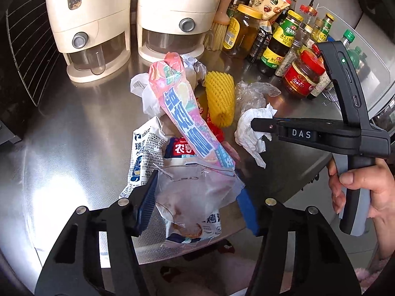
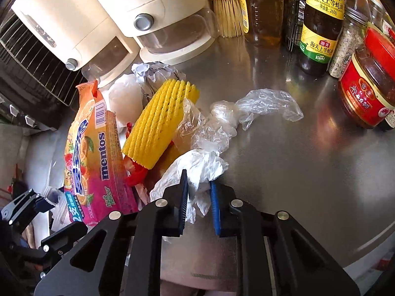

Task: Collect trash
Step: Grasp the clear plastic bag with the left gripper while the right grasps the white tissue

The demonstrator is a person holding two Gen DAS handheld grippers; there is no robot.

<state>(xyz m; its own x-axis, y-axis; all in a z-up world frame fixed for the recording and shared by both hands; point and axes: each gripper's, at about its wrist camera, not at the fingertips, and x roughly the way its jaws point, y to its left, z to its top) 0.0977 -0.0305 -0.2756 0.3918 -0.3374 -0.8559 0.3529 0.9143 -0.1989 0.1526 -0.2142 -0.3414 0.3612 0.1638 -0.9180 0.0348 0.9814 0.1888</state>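
A pile of trash lies on the steel counter (image 1: 74, 128). My left gripper (image 1: 197, 187) is closed around a clear plastic wrapper (image 1: 195, 187) with a pink Mentos bag (image 1: 187, 123) standing up out of the bundle. My right gripper (image 2: 198, 185) is shut on a crumpled white tissue (image 2: 197, 165), which also shows in the left wrist view (image 1: 249, 133). A yellow foam fruit net (image 2: 158, 123), crumpled clear plastic film (image 2: 246, 108), a red wrapper (image 2: 135, 175) and a white printed bag (image 1: 145, 153) lie in the pile.
Two cream dispensers (image 1: 91, 24) stand at the back. A brush (image 1: 219, 32), sauce bottles (image 1: 279, 49) and a red-lidded jar (image 1: 303, 74) crowd the back right. A wire rack (image 1: 29, 56) stands at the left. The counter's front edge is near my grippers.
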